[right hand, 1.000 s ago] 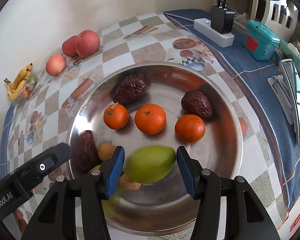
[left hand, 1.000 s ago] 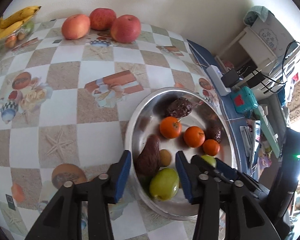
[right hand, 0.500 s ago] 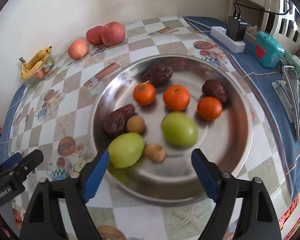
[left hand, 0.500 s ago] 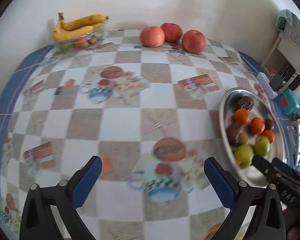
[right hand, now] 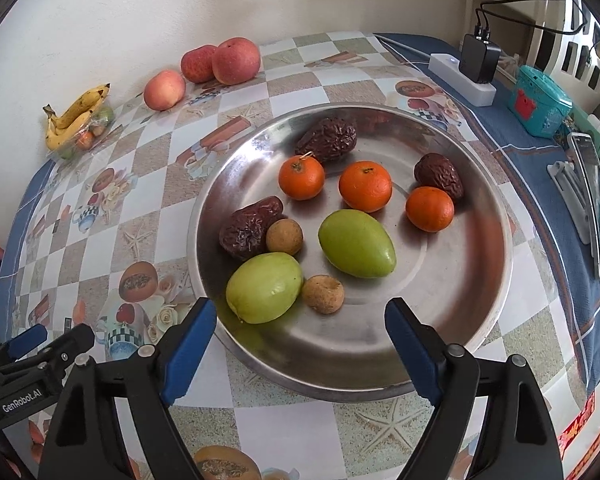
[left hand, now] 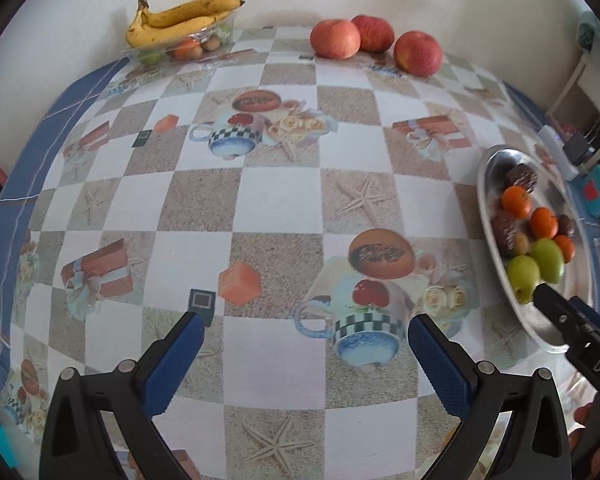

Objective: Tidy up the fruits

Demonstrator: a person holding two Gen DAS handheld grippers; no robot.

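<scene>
A steel plate [right hand: 472, 296] holds two green fruits [right hand: 356, 243], three tangerines [right hand: 365, 186], three wrinkled dark dates [right hand: 327, 139] and two small brown round fruits [right hand: 323, 294]. My right gripper [right hand: 300, 320] hangs open over the plate's near rim, holding nothing. In the left wrist view the same plate [left hand: 485, 184] lies at the far right. My left gripper [left hand: 305, 330] is open and empty over the checkered tablecloth, well left of the plate. Three apples [left hand: 335, 38] sit by the back wall. Bananas [left hand: 180, 18] rest on a clear box of small fruits.
A white power strip [right hand: 460, 76] with a black charger, a teal box [right hand: 538, 106] and a phone [right hand: 592, 200] lie right of the plate on the blue cloth border. The table's left edge [left hand: 16, 184] curves down beside a dark chair.
Both grippers opened wide and pulled back from the plate. The right one let go of a green fruit, which now lies in the plate. The left swung out over the tablecloth.
</scene>
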